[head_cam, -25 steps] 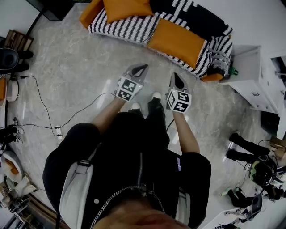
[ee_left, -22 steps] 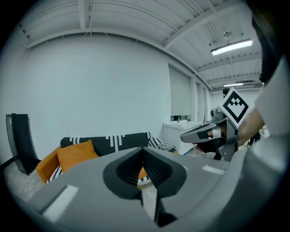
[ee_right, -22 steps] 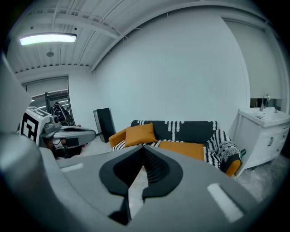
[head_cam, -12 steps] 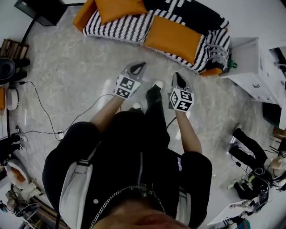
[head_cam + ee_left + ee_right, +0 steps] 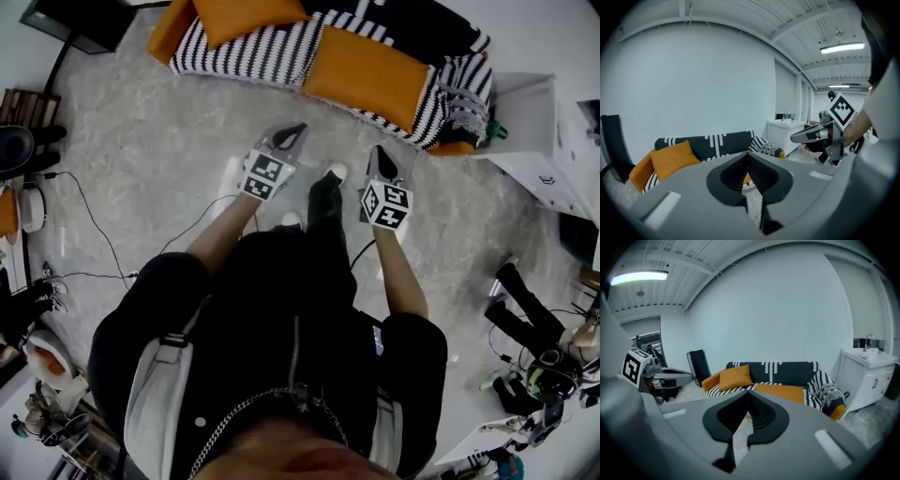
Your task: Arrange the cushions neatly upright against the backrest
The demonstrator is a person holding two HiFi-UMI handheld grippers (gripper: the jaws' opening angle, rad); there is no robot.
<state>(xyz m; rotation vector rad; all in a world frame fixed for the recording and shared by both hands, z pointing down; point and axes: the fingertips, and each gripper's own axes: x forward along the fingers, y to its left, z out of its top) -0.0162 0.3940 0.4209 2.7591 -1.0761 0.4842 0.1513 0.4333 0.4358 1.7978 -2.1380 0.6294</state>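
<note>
Orange cushion lies flat, ahead of right tool.

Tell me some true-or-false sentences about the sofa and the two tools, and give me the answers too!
1. The left tool and the right tool are both shut and hold nothing. True.
2. One orange cushion lies flat on the seat of the sofa. True.
3. The left tool is pressing on a cushion. False: it hangs over the floor, apart from the sofa.
4. The sofa is plain red all over. False: it has black and white stripes, with orange parts.
5. A white cabinet stands beside one end of the sofa. True.
</note>
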